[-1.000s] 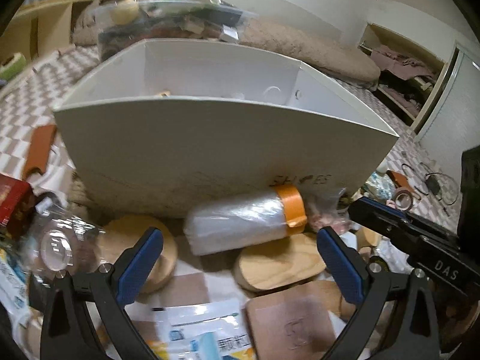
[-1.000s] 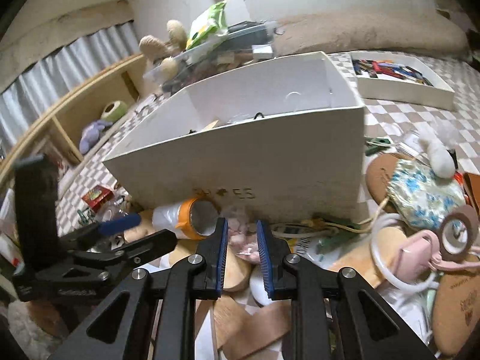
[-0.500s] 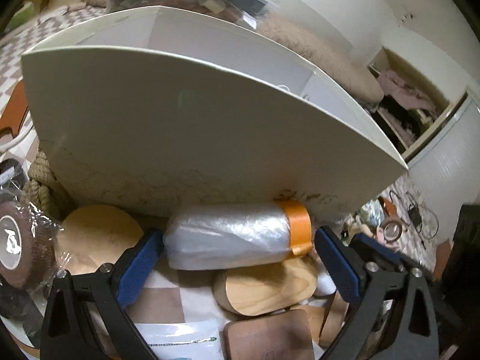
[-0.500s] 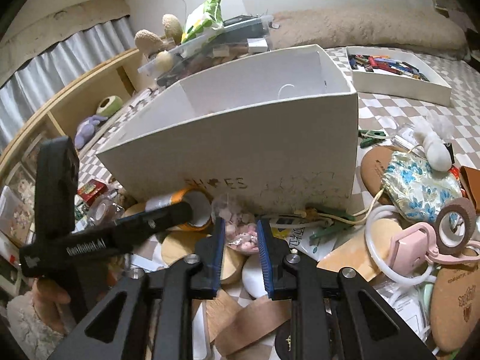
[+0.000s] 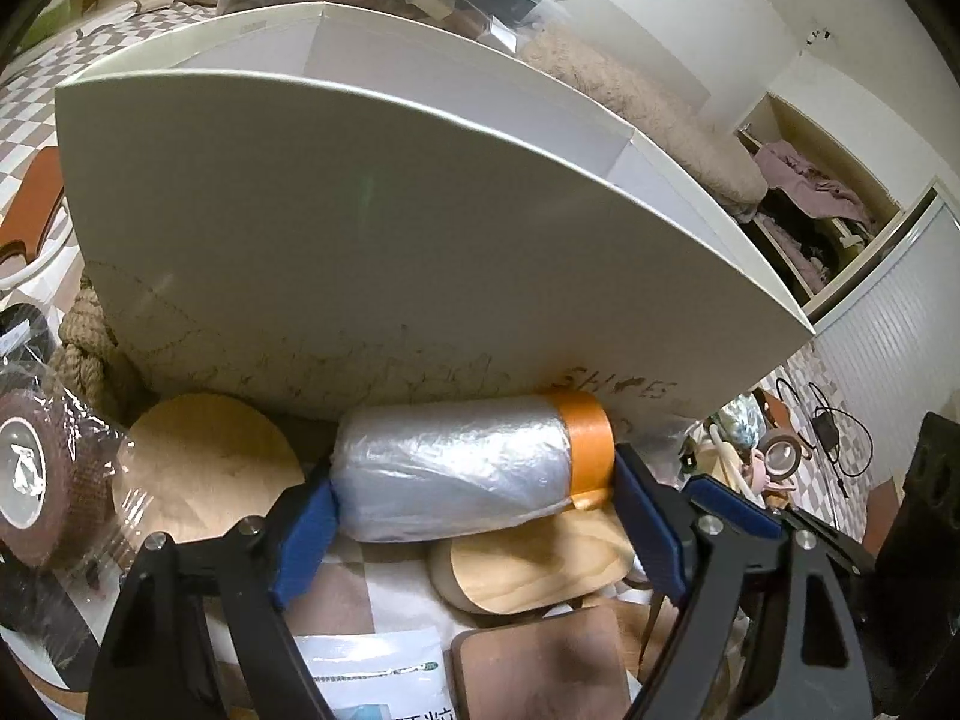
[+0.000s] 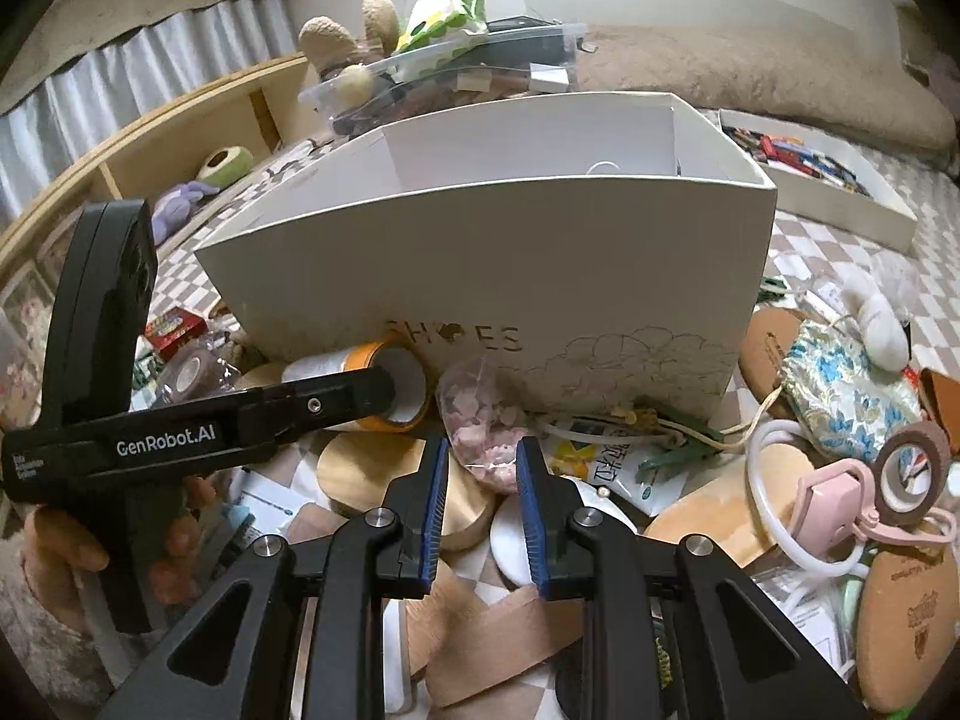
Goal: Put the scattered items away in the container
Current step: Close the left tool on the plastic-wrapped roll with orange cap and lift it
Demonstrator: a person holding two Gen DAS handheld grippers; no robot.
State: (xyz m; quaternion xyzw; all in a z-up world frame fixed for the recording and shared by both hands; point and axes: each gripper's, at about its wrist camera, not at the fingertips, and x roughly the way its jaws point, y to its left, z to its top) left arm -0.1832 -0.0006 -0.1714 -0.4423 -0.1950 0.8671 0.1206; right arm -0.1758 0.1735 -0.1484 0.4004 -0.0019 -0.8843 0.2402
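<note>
Left gripper [image 5: 474, 525] closed in onto film roll [image 5: 462, 474] | right gripper [image 6: 480, 492] pinching pink-bead bag [image 6: 483, 426] | white box [image 6: 498, 264] behind

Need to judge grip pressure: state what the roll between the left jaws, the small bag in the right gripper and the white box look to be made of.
Roll: thin crinkly clear plastic film, glossy, wound on an orange-taped core, probably cardboard.
Small bag: clear soft plastic, pale pink lumps showing through; what they are is unclear.
White box: matte white card, seemingly paperboard, with thin straight walls.
</note>
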